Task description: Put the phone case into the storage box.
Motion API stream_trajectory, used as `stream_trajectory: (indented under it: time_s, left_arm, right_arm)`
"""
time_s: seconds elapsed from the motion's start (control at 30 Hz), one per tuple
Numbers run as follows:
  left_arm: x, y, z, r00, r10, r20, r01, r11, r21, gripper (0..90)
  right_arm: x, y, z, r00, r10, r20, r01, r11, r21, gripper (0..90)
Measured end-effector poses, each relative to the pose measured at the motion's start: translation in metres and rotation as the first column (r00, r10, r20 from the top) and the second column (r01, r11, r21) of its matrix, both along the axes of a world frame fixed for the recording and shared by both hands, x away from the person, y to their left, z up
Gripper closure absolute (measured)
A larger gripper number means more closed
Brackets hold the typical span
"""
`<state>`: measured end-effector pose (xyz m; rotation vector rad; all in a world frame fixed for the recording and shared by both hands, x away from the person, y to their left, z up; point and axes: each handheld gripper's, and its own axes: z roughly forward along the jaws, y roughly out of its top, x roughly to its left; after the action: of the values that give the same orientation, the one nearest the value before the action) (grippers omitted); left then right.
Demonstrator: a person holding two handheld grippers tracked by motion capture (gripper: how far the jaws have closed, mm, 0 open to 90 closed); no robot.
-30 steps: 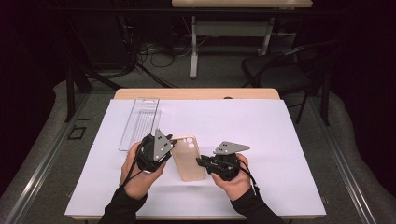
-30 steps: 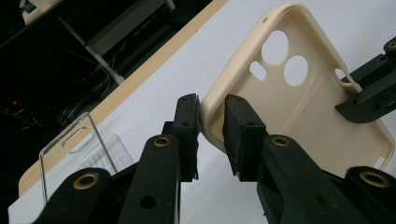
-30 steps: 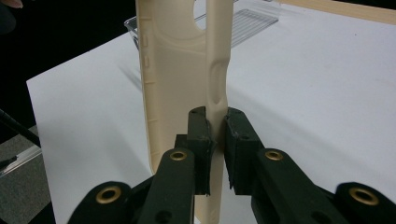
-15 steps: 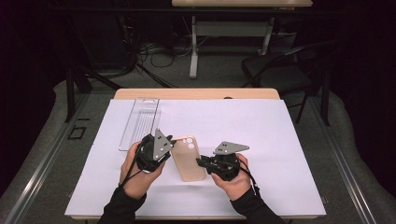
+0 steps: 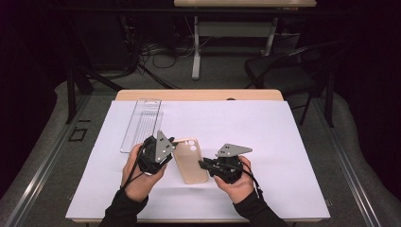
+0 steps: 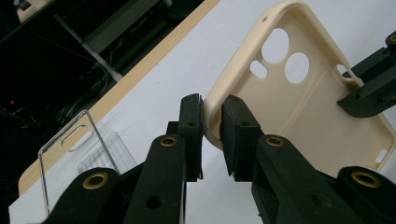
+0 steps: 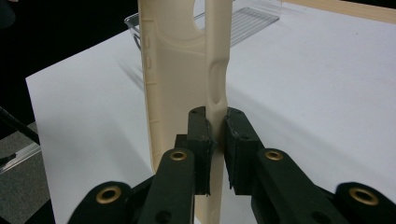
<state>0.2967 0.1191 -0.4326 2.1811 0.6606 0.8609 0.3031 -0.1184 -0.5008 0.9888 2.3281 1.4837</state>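
Claws flank beige case (image 5: 190,161); left claw (image 5: 171,150), right claw (image 5: 204,165) pinching opposite rims.

On the table (image 5: 198,94) lies a sheet (image 5: 283,142) that covers nearly all of its top; a strip of table shows along the 12 o'clock edge. The case (image 5: 190,161) sits near the sheet's middle, a little toward 6 o'clock. The left gripper (image 5: 171,150) is at the case's 9 o'clock, clamped on that side wall; the right gripper (image 5: 204,165) is at its 3 o'clock, clamped on the opposite wall. A tray (image 5: 142,124) lies on the sheet at 10 o'clock from the case, just beyond the left gripper. Off the table at 1 o'clock stands a chair (image 5: 279,71); at 12 o'clock, a second table's leg (image 5: 195,52).
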Motion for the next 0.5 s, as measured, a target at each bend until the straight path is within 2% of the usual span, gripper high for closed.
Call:
stream_trajectory:
  time_s: [0.2, 0.5]
  left_arm:
    - [0.0006, 0.0008, -0.0001, 1.0000, 0.007, 0.000, -0.007, 1.0000, -0.007, 76.2]
    - [0.0022, 0.0009, -0.0013, 0.9998, 0.004, -0.022, -0.004, 1.0000, -0.002, 74.7]
  right_arm:
    - [-0.0002, -0.0001, 0.0004, 1.0000, -0.001, -0.001, 0.001, 1.000, 0.003, 82.0]
    - [-0.0003, -0.0002, 0.0005, 1.0000, -0.001, 0.000, 0.001, 1.000, 0.003, 82.0]
